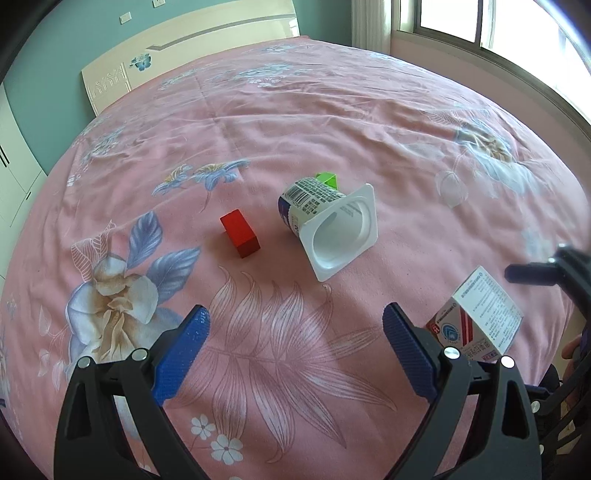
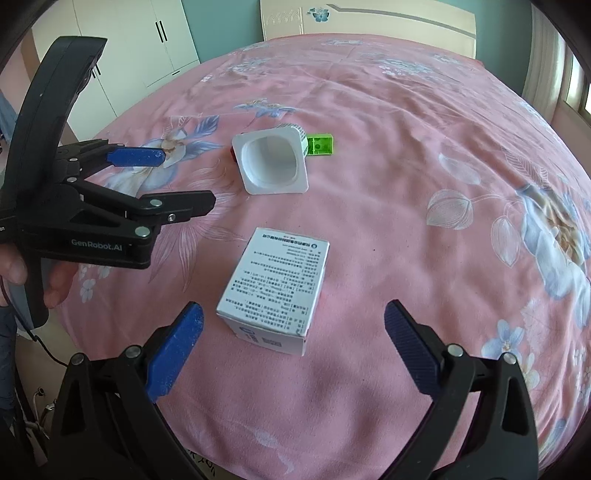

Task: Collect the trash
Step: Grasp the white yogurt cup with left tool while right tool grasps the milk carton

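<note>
An empty white yogurt cup lies on its side on the pink floral bedspread, mouth toward me. A small white medicine box lies nearer the bed's front edge. My left gripper hovers open over the bedspread, short of the cup, nothing between its fingers. In the right wrist view the left gripper shows at the left, held by a hand. My right gripper is open just behind the box, which lies between its blue pads.
A red block lies left of the cup and a green block behind it. The bed's headboard stands at the back, a white wardrobe at the left, a window to the right.
</note>
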A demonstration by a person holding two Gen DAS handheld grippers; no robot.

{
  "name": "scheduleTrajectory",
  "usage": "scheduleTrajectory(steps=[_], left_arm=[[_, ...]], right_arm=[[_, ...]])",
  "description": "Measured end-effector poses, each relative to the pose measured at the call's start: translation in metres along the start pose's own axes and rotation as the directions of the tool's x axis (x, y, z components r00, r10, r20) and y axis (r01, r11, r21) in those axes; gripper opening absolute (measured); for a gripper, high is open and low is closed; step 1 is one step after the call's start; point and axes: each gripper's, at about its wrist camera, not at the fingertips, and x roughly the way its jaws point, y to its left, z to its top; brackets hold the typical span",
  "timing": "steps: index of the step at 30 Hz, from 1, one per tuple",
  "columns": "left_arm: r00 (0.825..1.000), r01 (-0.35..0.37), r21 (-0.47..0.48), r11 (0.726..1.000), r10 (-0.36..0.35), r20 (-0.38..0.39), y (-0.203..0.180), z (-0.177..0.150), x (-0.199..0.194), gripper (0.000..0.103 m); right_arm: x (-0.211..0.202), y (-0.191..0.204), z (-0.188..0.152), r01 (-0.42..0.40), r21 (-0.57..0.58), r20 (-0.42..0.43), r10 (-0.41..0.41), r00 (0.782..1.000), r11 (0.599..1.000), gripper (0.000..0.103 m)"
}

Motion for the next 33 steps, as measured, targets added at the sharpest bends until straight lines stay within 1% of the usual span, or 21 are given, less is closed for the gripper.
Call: scheduleTrajectory(steps=[4, 6, 9, 10, 12, 16, 17, 18, 19, 20, 22, 24, 25, 26, 27, 28, 29, 30, 32, 33], left_arm=[[1.0, 0.0, 0.009, 1.0, 0.0, -0.004, 0.0, 0.011, 0.009, 0.096], [1.0, 0.003, 0.015, 1.0, -0.003, 0.009, 0.001, 0.018, 0.01, 0.096], [1.0, -0.019, 0.017, 1.0, 0.019, 0.017, 0.002, 0.027, 0.015, 0.096], [1.0, -0.017, 0.014, 1.0, 0.017, 0.012, 0.003, 0.031, 0.018, 0.096], [1.0, -0.004, 0.036, 0.999, 0.005, -0.01, 0.001, 0.036, 0.025, 0.096], [0.999, -0.031, 0.062, 0.998, 0.032, -0.012, 0.001, 0.044, 0.035, 0.096], [0.999, -0.027, 0.064, 0.998, 0.029, -0.02, 0.002, 0.046, 0.038, 0.096], [0.999, -0.026, 0.066, 0.997, 0.028, -0.025, 0.002, 0.047, 0.041, 0.096], [0.999, -0.028, 0.069, 0.997, 0.03, -0.024, 0.003, 0.049, 0.043, 0.096], [0.999, -0.027, 0.078, 0.997, 0.029, -0.019, 0.003, 0.05, 0.044, 0.096], [0.999, -0.034, 0.073, 0.997, 0.035, -0.014, 0.004, 0.054, 0.045, 0.089], [1.0, 0.01, 0.063, 0.998, -0.008, -0.026, 0.006, 0.057, 0.048, 0.076], [0.999, 0.024, 0.065, 0.998, -0.022, -0.034, 0.005, 0.058, 0.049, 0.072], [0.999, 0.022, 0.072, 0.997, -0.02, -0.036, 0.004, 0.058, 0.05, 0.064], [0.999, 0.019, 0.082, 0.996, -0.016, -0.037, 0.002, 0.059, 0.051, 0.056], [0.999, 0.024, 0.092, 0.995, -0.02, -0.041, 0.001, 0.059, 0.052, 0.051], [0.999, 0.026, 0.093, 0.995, -0.021, -0.045, 0.0, 0.059, 0.053, 0.04], [0.999, 0.027, 0.086, 0.996, -0.023, -0.048, 0.0, 0.059, 0.054, 0.031], [0.998, 0.032, 0.099, 0.995, -0.027, -0.05, -0.003, 0.058, 0.054, 0.025], [0.998, 0.029, 0.105, 0.994, -0.023, -0.052, -0.004, 0.057, 0.055, 0.019]], right_arm=[[0.005, -0.002, 0.003, -0.002, 0.0, -0.003, 0.002, 1.0, 1.0, 0.096], [0.008, -0.003, 0.004, 0.001, 0.006, -0.004, -0.001, 1.0, 1.0, 0.096], [0.011, -0.006, 0.006, 0.003, 0.01, -0.006, -0.003, 1.0, 1.0, 0.096], [0.012, -0.006, 0.007, 0.003, 0.012, -0.008, -0.003, 1.0, 1.0, 0.096], [0.014, -0.007, 0.007, 0.003, 0.014, -0.009, -0.003, 1.0, 1.0, 0.096], [0.018, -0.01, 0.01, 0.009, 0.015, -0.014, -0.008, 1.0, 1.0, 0.096], [0.019, -0.01, 0.01, 0.01, 0.012, -0.016, -0.01, 1.0, 1.0, 0.096], [0.021, -0.012, 0.011, 0.012, 0.012, -0.016, -0.012, 1.0, 1.0, 0.095], [0.022, -0.012, 0.011, 0.01, 0.012, -0.02, -0.01, 1.0, 1.0, 0.09], [0.024, -0.013, 0.012, 0.005, 0.011, -0.027, -0.005, 1.0, 1.0, 0.082], [0.027, -0.015, 0.013, 0.003, 0.014, -0.033, -0.002, 0.999, 1.0, 0.076], [0.029, -0.015, 0.013, 0.005, 0.008, -0.036, -0.005, 0.999, 1.0, 0.072], [0.029, -0.015, 0.014, 0.007, 0.005, -0.034, -0.007, 0.999, 1.0, 0.066], [0.029, -0.015, 0.014, 0.007, 0.0, -0.038, -0.007, 0.999, 1.0, 0.061], [0.029, -0.015, 0.015, 0.005, -0.004, -0.039, -0.005, 0.999, 1.0, 0.057], [0.029, -0.015, 0.015, 0.003, -0.008, -0.041, -0.004, 0.999, 1.0, 0.053], [0.029, -0.015, 0.016, 0.005, -0.01, -0.04, -0.005, 0.999, 1.0, 0.052], [0.029, -0.015, 0.016, 0.006, -0.012, -0.042, -0.007, 0.999, 1.0, 0.05], [0.029, -0.015, 0.015, 0.009, -0.017, -0.042, -0.01, 0.999, 1.0, 0.045], [0.028, -0.014, 0.015, 0.009, -0.021, -0.043, -0.01, 0.999, 1.0, 0.045]])
